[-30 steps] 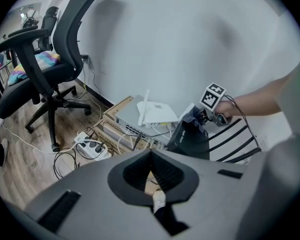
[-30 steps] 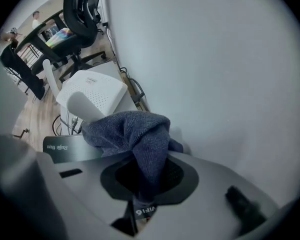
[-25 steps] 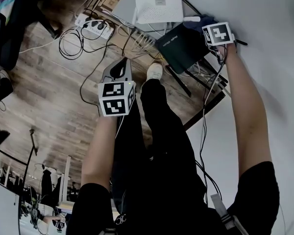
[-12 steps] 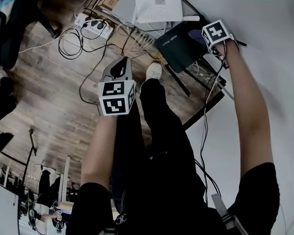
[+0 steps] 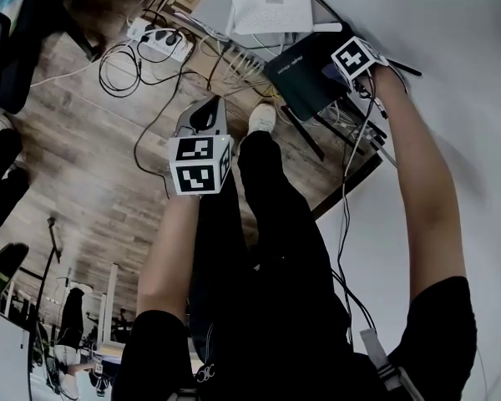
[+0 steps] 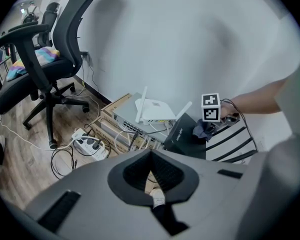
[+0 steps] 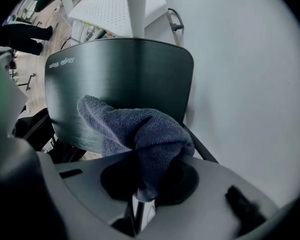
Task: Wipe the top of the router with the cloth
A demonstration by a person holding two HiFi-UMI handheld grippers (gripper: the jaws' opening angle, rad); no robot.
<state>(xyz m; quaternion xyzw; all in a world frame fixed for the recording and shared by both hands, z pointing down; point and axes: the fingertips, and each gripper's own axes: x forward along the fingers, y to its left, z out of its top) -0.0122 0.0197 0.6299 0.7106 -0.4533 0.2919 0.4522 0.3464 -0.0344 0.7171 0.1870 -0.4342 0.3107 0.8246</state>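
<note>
Router (image 7: 120, 74), dark, close by white wall (image 7: 250, 84); white router (image 7: 115, 9) behind it. My right gripper (image 7: 140, 186) clamped on cloth (image 7: 140, 129), wad pressed on lid: wipe step in hand. Next: drag across lid, even pressure. My left gripper (image 6: 151, 169) closed, empty, above wood floor (image 6: 20, 159) and cables (image 5: 121, 73).

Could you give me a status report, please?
Right gripper shut on blue-grey woven cloth, cloth resting on top of dark flat router. Left gripper shut, empty, held aside. Nothing in the way.
</note>
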